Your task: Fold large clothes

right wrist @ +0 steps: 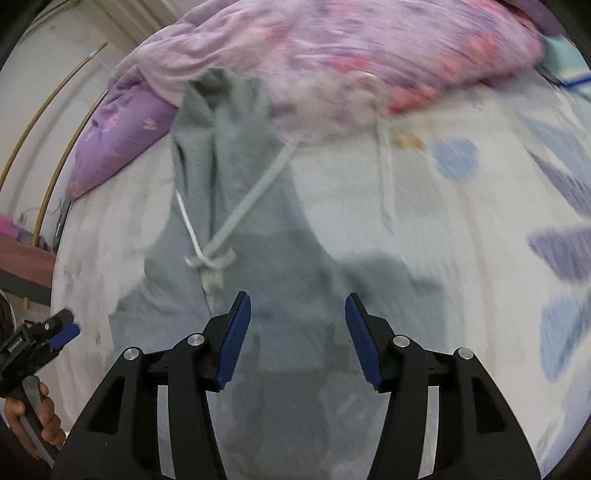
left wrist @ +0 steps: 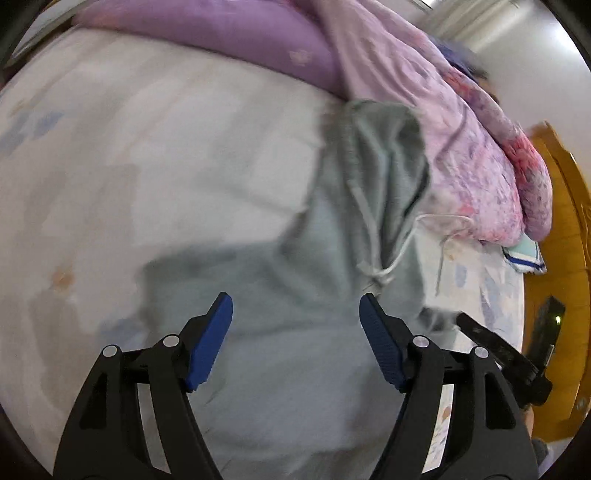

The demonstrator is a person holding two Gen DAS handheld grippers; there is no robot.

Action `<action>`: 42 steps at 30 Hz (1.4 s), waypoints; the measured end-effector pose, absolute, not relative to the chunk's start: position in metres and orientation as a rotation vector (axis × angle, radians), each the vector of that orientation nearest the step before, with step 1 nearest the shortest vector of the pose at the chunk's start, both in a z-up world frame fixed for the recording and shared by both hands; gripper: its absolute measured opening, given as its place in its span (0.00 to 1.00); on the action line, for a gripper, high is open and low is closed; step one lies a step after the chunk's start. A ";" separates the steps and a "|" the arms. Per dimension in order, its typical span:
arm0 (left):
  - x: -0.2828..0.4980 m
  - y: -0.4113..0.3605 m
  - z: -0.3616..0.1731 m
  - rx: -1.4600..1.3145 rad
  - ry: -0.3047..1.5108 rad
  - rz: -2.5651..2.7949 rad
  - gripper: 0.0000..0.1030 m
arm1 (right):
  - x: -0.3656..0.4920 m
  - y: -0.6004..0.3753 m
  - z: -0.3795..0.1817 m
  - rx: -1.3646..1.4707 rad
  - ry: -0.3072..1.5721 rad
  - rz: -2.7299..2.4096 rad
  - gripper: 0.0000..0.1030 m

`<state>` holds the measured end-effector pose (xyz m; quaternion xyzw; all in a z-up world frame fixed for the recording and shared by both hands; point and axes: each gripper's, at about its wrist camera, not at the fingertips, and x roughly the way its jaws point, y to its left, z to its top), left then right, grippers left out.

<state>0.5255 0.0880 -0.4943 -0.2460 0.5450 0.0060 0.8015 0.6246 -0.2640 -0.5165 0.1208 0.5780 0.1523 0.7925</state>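
Left wrist view: grey hoodie (left wrist: 295,332) flat on bed (left wrist: 110,166), both grippers over it, nothing held.
Left gripper (left wrist: 295,314) spread, empty, above hoodie's lower body; hood end runs up-right toward pink quilt (left wrist: 461,147). Right gripper (right wrist: 297,314) half-spread, empty, hood up-left of it. Long axis points away from both; neither clearly nearer.

We are in a bedroom at home: a bed (left wrist: 147,155) with a pale printed sheet, a purple pillow (left wrist: 229,33) at twelve o'clock, a floral quilt (right wrist: 351,48) bunched beside it, and perhaps a wooden footboard (left wrist: 561,206) at three o'clock.
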 end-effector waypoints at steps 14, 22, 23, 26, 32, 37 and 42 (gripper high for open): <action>0.641 0.045 -0.573 -0.485 1.301 -0.013 0.70 | 0.708 -0.188 -0.585 0.163 1.334 0.359 0.18; 0.653 0.044 -0.586 -0.490 1.299 0.004 0.70 | 0.686 -0.259 -0.588 0.329 1.308 0.349 0.10; 0.656 0.043 -0.588 -0.485 1.305 0.011 0.70 | 0.684 -0.265 -0.591 0.349 1.310 0.343 0.08; 0.664 0.038 -0.590 -0.457 1.297 0.019 0.70 | 0.673 -0.285 -0.592 0.433 1.282 0.329 0.07; 0.680 0.026 -0.597 -0.416 1.283 0.037 0.64 | 0.649 -0.309 -0.593 0.532 1.266 0.305 0.07; 0.690 0.007 -0.593 -0.338 1.267 0.012 0.63 | 0.651 -0.307 -0.591 0.523 1.271 0.318 0.07; 0.687 0.011 -0.599 -0.342 1.268 0.020 0.26 | 0.655 -0.299 -0.592 0.524 1.271 0.317 0.07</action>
